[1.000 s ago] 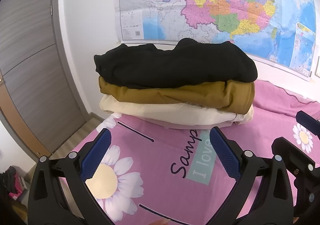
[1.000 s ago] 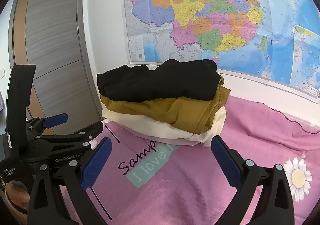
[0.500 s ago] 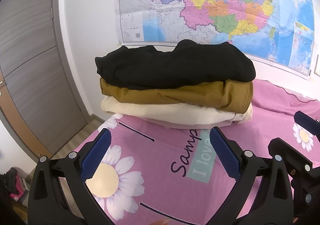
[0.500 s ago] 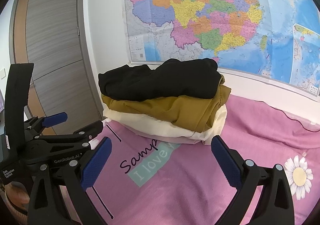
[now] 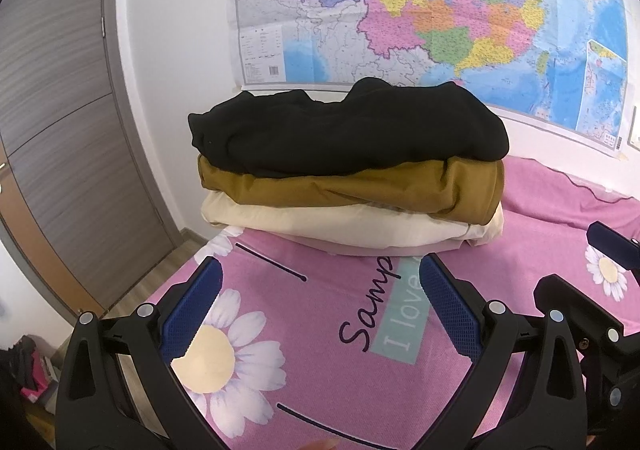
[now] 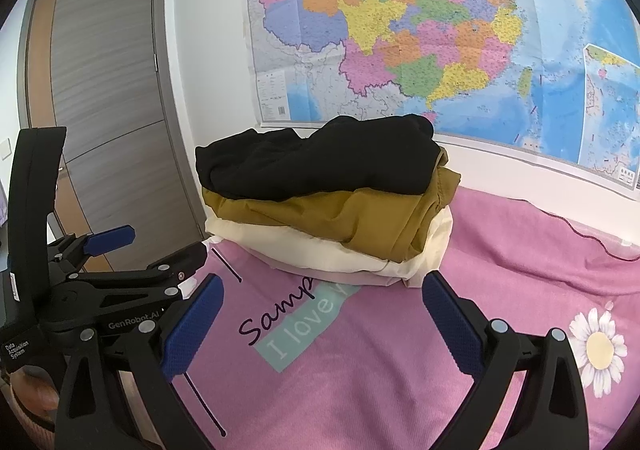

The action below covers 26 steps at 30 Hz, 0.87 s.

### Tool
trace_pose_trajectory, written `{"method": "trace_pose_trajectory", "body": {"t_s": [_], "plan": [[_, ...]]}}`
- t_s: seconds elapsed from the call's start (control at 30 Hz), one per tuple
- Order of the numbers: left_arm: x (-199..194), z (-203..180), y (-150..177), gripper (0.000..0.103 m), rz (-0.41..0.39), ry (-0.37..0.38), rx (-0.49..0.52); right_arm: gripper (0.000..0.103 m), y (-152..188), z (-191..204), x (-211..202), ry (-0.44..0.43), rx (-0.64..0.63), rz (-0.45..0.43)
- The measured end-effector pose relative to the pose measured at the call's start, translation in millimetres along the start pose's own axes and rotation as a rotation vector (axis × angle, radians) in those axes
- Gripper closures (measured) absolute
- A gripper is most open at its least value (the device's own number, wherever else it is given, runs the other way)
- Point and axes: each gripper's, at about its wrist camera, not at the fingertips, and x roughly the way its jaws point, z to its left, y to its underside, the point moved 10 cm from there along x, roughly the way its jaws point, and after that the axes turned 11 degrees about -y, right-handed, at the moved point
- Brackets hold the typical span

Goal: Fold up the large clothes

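Left gripper [image 5: 318, 314] and right gripper [image 6: 318, 324] both gape wide, holding nothing, above the pink daisy-print bedsheet [image 6: 520, 258]. Ahead on the bed: folded black garment [image 5: 348, 134] atop mustard-brown garment [image 5: 360, 186], atop cream garment [image 5: 340, 228].

Four folded garments [image 5: 348, 178], perhaps; two grippers [image 5: 320, 302]; one map [image 5: 432, 6]

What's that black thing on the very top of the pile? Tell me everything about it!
The black garment is a soft, matte cloth, folded into a thick, lumpy bundle with a raised hump toward the wall. It lies flat on top of the pile, resting on the mustard-brown garment beneath it, which sticks out past it on the right. Behind it hangs the wall map. Neither claw touches it; both are open and short of the pile.
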Motion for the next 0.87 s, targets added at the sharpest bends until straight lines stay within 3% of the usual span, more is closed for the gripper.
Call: {"method": "trace_pose_trajectory", "body": {"t_s": [0.5, 0.87], "plan": [[-0.7, -5.5, 0.7, 0.006, -0.011, 0.001, 0.014, 0.006, 1.5, -2.7, -1.8, 0.005, 0.007, 0.001], [8.0, -8.4, 9.6, 0.006, 0.047, 0.036, -0.019, 0.006, 3.8, -5.3, -1.6, 0.013, 0.007, 0.007]]}}
